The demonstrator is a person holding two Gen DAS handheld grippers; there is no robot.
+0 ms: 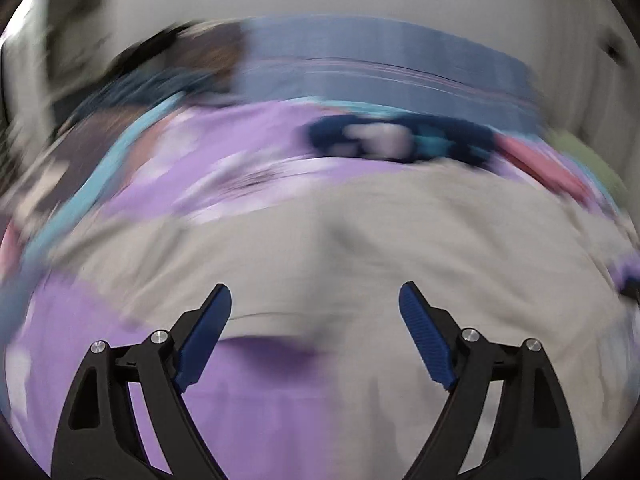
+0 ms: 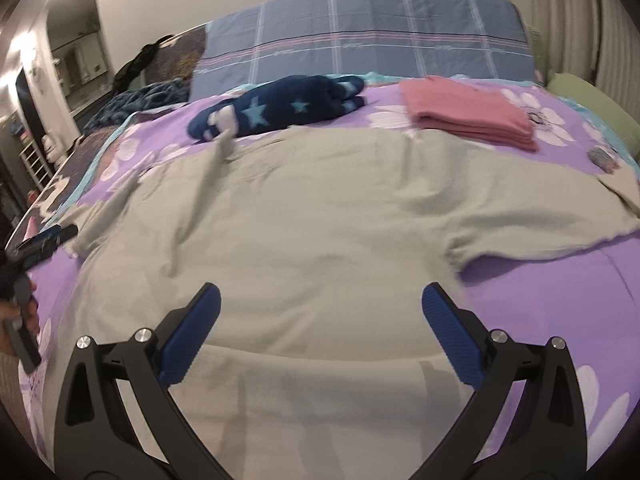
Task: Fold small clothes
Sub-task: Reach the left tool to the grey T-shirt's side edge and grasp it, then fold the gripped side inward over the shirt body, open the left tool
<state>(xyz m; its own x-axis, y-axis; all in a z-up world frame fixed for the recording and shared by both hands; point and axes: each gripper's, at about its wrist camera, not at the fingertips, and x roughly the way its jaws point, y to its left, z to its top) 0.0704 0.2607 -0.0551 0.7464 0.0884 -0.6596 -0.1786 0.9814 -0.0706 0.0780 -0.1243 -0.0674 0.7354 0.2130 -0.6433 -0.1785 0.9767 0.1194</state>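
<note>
I see both my left gripper [image 1: 315,300] and right gripper [image 2: 321,300] gaping wide and empty over the beige shirt [image 2: 304,216] (spread flat beneath them on the purple bedspread [image 2: 540,300]).

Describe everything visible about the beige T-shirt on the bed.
The beige T-shirt, soft, lightly wrinkled knit fabric, lies spread flat on the purple floral bedspread. One short sleeve stretches out toward the right; the left side is rumpled into folds. It looks not yet folded. Its far edge ends just before the navy star-patterned garment and the folded pink stack. Nothing grips it.
</note>
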